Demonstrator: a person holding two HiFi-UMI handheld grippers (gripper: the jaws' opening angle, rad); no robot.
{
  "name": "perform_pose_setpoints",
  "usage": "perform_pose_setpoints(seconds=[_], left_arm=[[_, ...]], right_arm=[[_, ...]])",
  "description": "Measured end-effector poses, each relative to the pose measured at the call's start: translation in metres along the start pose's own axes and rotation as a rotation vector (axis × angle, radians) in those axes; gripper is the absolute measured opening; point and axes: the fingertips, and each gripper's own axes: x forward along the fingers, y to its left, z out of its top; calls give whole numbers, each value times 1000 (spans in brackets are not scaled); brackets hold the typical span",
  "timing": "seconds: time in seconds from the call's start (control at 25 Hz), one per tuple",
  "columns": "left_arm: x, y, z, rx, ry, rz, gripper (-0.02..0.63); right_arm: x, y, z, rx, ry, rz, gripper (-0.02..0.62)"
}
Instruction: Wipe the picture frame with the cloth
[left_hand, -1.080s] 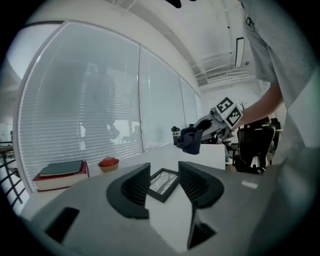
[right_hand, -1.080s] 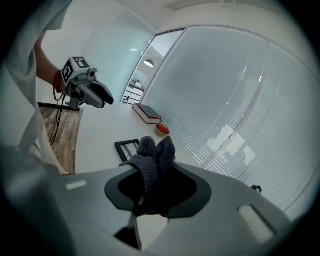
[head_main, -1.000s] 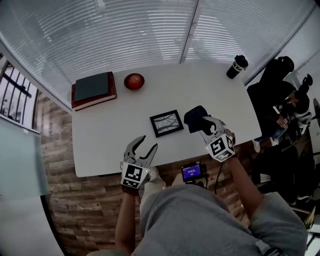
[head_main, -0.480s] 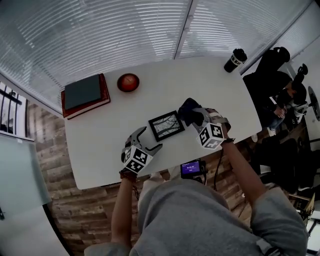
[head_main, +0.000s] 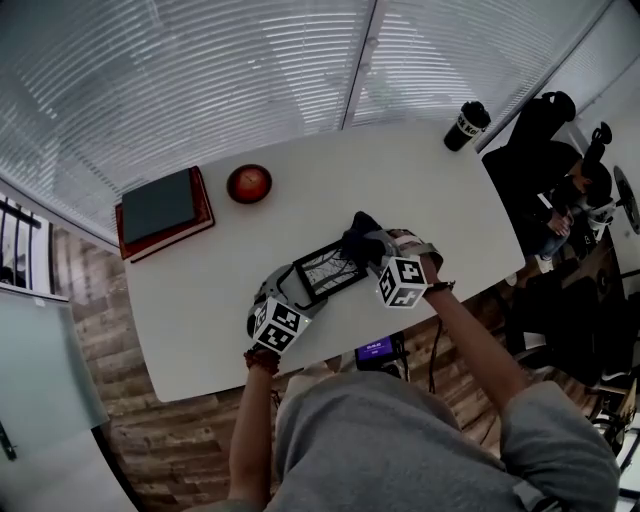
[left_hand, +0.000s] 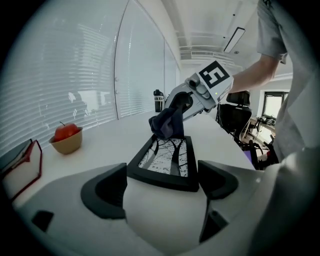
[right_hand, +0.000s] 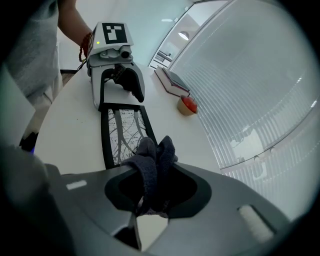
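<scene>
A black picture frame (head_main: 325, 270) with a tree print lies flat on the white table (head_main: 430, 180). My left gripper (head_main: 290, 285) is open at the frame's near-left end. In the left gripper view the frame's short edge (left_hand: 167, 157) sits between the two pads, and I cannot tell whether they touch it. My right gripper (head_main: 372, 245) is shut on a dark blue cloth (head_main: 360, 238). The bunched cloth (right_hand: 152, 167) hangs from the jaws over the frame's other end (right_hand: 122, 132). The two grippers face each other along the frame.
A bowl with a red apple (head_main: 249, 184) and stacked books (head_main: 162, 208) are at the table's far left. A dark travel cup (head_main: 466, 125) stands at the far right corner. A small lit device (head_main: 378, 351) is below the near edge. Office chairs (head_main: 560, 170) are on the right.
Both grippers came down and forward from the table's near edge to the frame. The left jaws spread wider around the frame's end. The cloth moved over the frame's right end.
</scene>
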Motion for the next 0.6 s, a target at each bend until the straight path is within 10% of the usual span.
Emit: perform_pose_setpoints(seconds=[0.6], left_arm=[[5, 2, -1, 5, 41, 12, 406]], right_arm=[[23, 19, 22, -34, 11, 106, 115]])
